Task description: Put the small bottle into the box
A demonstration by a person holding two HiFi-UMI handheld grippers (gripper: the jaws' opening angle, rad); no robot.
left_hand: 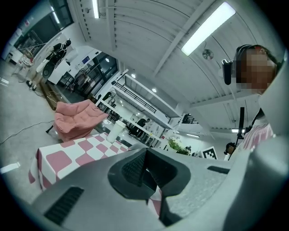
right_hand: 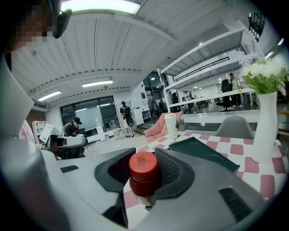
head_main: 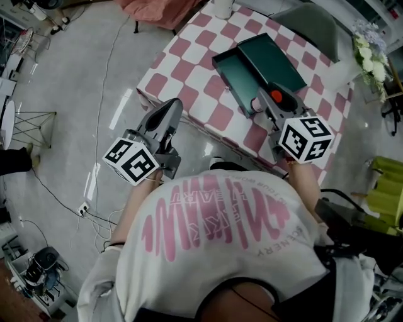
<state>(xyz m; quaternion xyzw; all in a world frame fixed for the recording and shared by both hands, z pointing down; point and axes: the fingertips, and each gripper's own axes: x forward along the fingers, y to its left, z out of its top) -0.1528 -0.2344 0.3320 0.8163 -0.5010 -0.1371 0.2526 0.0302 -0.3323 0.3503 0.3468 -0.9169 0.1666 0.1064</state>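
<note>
A small bottle (head_main: 276,95) with a red cap (right_hand: 144,167) stands upright between the jaws of my right gripper (head_main: 272,102), which is shut on it just above the table's near edge. A dark green box (head_main: 234,74) lies open on the pink-and-white checked table (head_main: 189,75), right beyond the bottle, its lid (head_main: 272,60) folded back. In the right gripper view the box (right_hand: 201,152) lies ahead to the right. My left gripper (head_main: 171,107) hangs over the floor left of the table, jaws closed together with nothing in them.
At the table's far edge stands a white cup (head_main: 222,7). A vase of white flowers (head_main: 368,53) is at the right corner. A grey chair (head_main: 312,25) and a pink cushion (head_main: 160,11) sit behind the table. Cables (head_main: 107,75) run over the floor at the left.
</note>
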